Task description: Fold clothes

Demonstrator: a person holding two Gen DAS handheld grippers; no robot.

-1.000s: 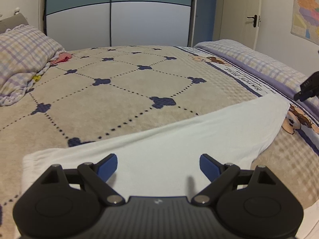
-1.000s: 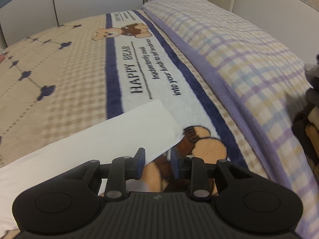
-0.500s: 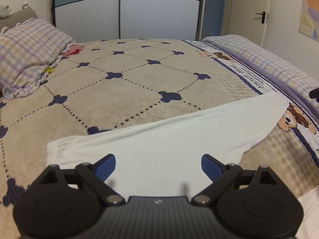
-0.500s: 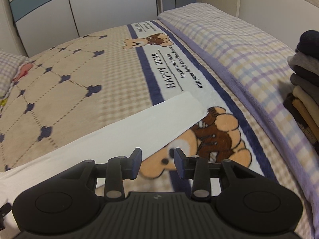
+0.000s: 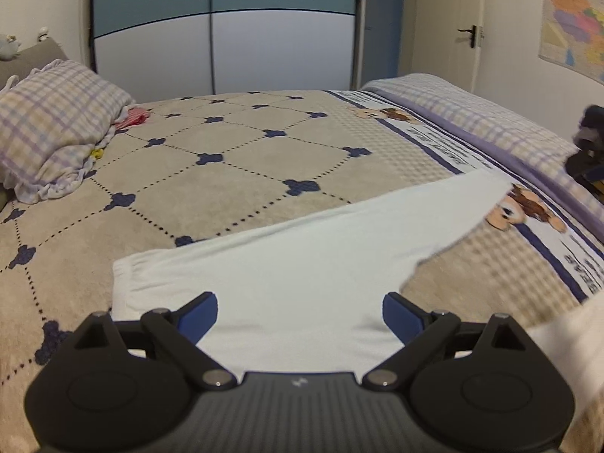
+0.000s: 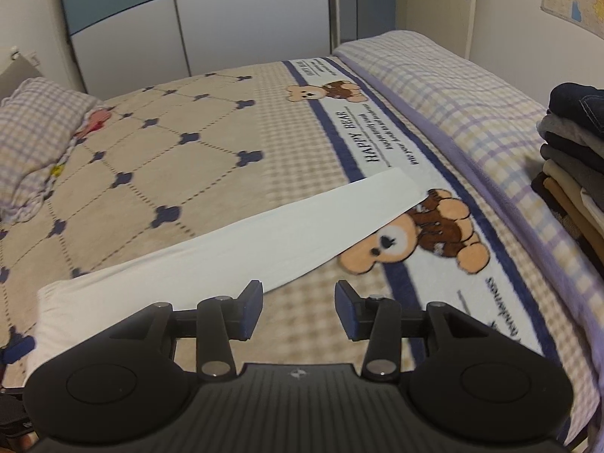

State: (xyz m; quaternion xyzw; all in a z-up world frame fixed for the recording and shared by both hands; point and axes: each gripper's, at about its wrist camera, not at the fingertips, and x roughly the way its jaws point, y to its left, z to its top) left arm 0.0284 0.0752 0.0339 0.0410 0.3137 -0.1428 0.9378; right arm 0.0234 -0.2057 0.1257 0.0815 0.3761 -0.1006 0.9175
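A white garment (image 5: 302, 264) lies flat on the bed blanket (image 5: 226, 173), folded into a long strip that runs from the near left to the far right; it also shows in the right wrist view (image 6: 264, 234). My left gripper (image 5: 300, 317) is open and empty, above the near part of the garment. My right gripper (image 6: 298, 309) is open and empty, above the blanket just right of the garment's near edge.
A checked pillow (image 5: 49, 132) lies at the far left with a small pink item (image 5: 132, 119) beside it. A stack of folded clothes (image 6: 570, 158) stands at the right edge of the bed. A wardrobe (image 5: 226, 26) and a door (image 5: 445, 26) are behind.
Both grippers have pulled back and up from the garment, so more of the bed shows. The right gripper's jaws have opened wider. The garment has stayed flat.
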